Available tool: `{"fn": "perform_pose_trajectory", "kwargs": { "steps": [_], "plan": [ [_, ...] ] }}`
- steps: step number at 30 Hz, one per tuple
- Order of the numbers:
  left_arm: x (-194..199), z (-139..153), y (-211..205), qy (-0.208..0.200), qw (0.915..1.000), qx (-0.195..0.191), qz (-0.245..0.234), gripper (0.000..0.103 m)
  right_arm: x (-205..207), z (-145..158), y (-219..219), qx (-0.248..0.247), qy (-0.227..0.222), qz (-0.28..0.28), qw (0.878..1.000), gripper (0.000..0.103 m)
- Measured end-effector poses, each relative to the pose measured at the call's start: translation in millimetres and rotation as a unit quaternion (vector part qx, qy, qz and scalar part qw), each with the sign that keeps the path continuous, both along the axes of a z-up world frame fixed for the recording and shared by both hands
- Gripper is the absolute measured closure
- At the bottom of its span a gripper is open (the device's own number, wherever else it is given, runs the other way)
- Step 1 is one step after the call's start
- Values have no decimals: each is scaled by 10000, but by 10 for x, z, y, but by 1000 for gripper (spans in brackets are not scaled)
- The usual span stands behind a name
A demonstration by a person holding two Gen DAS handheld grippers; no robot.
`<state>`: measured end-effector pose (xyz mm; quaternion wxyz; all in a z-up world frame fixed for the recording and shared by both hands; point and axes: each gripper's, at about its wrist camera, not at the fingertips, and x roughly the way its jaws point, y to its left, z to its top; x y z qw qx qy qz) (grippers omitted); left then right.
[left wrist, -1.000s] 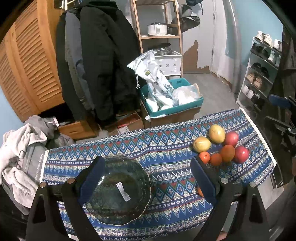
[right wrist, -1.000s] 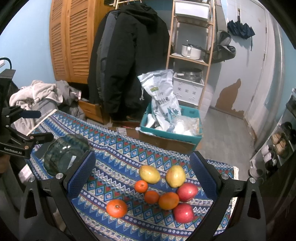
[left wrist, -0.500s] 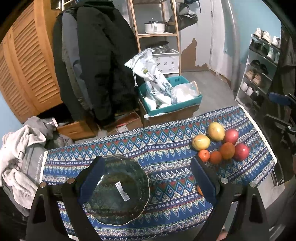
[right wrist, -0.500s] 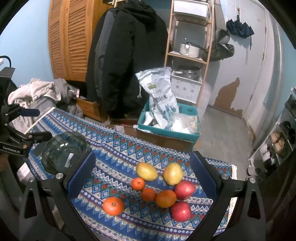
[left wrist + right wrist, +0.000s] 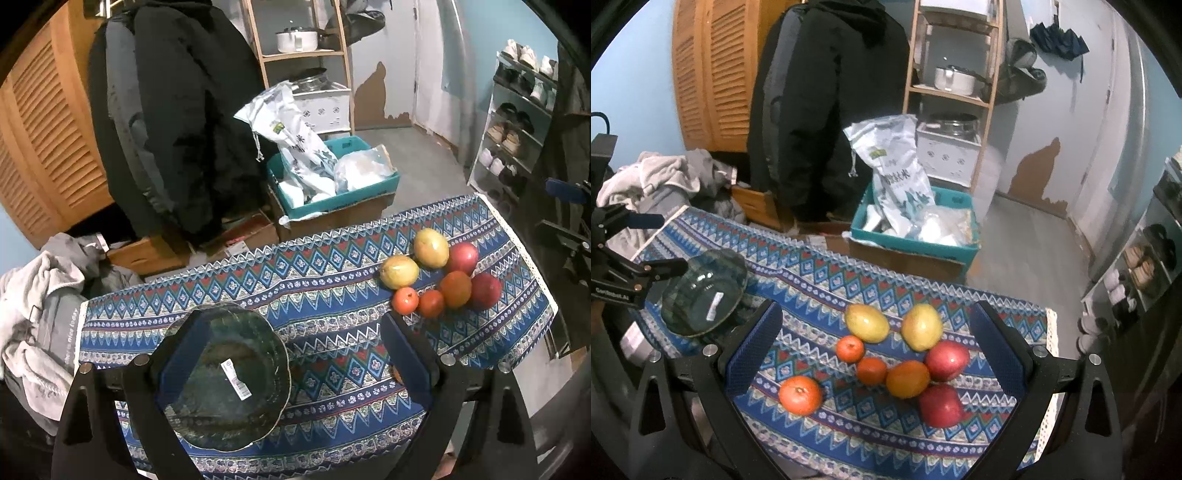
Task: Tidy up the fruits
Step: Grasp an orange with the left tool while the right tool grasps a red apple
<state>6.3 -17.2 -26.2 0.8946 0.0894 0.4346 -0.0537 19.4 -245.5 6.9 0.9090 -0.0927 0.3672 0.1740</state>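
A dark glass bowl [image 5: 225,376] sits on the patterned tablecloth [image 5: 314,291] at the left; it also shows in the right wrist view [image 5: 703,291]. Several fruits lie in a cluster at the right: two yellow mangoes [image 5: 921,326], two red apples [image 5: 947,360], several oranges [image 5: 907,378], and one orange apart [image 5: 800,395]. The cluster also shows in the left wrist view [image 5: 441,277]. My left gripper [image 5: 291,354] is open above the bowl. My right gripper [image 5: 875,350] is open above the fruits. Both are empty.
Behind the table stand a teal crate with bags [image 5: 916,229], black coats [image 5: 827,92], a wooden shelf with a pot [image 5: 953,79] and a pile of clothes [image 5: 33,295]. A shoe rack [image 5: 517,122] is at the right. The table's far edge drops to the floor.
Both grippers have come slightly lower and closer to the table. The fruits and bowl have not moved. Both grippers stay open.
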Motion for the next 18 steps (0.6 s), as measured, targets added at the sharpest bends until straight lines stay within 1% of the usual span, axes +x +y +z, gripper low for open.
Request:
{"fn": "perform_pose_trajectory", "kwargs": {
  "steps": [8, 14, 16, 18],
  "plan": [
    [111, -163, -134, 168, 9998, 22, -108, 8, 71, -216, -177, -161, 269, -189, 9993, 3],
    [236, -391, -289, 271, 9986, 362, -285, 8, 206, -558, -356, -375, 686, -456, 9959, 3],
    [283, -467, -329, 370, 9980, 368, -354, 8, 255, -679, -411, -443, 852, -538, 9939, 3],
    [340, -562, -368, 590, 9970, 265, -418, 8, 310, -792, -461, -513, 1004, -599, 9918, 3]
  ]
}}
